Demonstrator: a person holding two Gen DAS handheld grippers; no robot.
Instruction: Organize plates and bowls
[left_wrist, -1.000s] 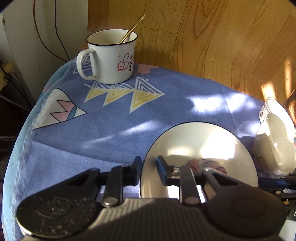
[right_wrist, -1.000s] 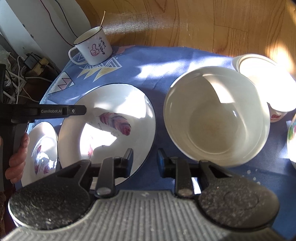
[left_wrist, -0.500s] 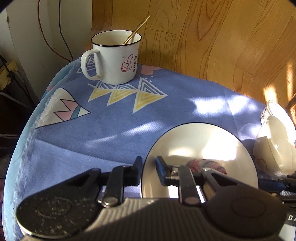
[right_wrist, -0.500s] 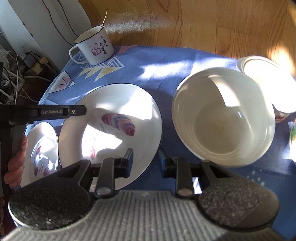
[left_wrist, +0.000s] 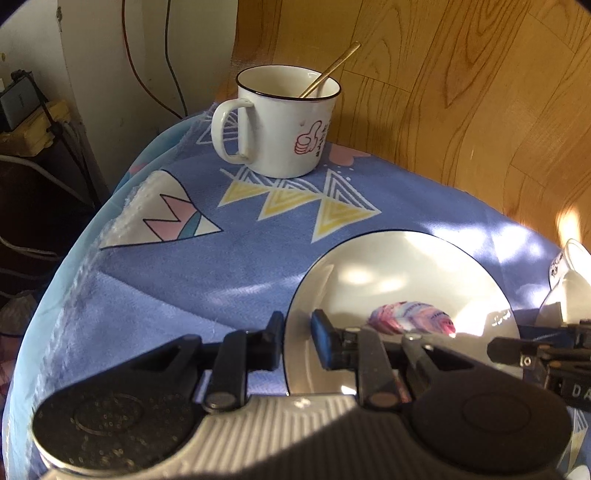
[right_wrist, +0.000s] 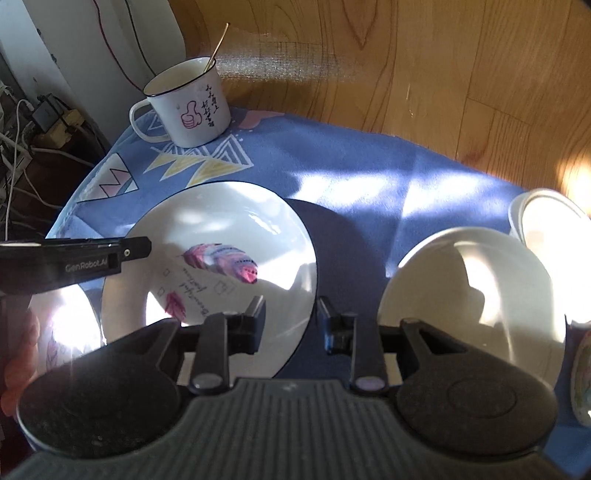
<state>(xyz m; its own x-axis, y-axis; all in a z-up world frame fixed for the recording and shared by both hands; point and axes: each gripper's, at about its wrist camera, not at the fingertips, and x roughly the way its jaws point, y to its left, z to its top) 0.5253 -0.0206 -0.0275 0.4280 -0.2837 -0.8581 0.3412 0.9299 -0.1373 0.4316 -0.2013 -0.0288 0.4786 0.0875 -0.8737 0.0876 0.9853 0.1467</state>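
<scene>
Plate lift, left claw pinching the rim.
Left wrist view: my left claw (left_wrist: 297, 338) is clamping the feather plate (left_wrist: 399, 284) above the counter (left_wrist: 221, 266); keeping it level.
Right wrist view: my right claw (right_wrist: 290, 317) is hanging apart, empty, between plate and white bowl (right_wrist: 476, 295).

Both tongs are black: the left tongs (left_wrist: 297, 334) have two slim fingers on linkage bars with silver pivot screws, above a ribbed grey housing flanked by round speckled discs. The right tongs (right_wrist: 290, 318) match. White "GenRobot.AI" lettering marks the left one's side.
</scene>
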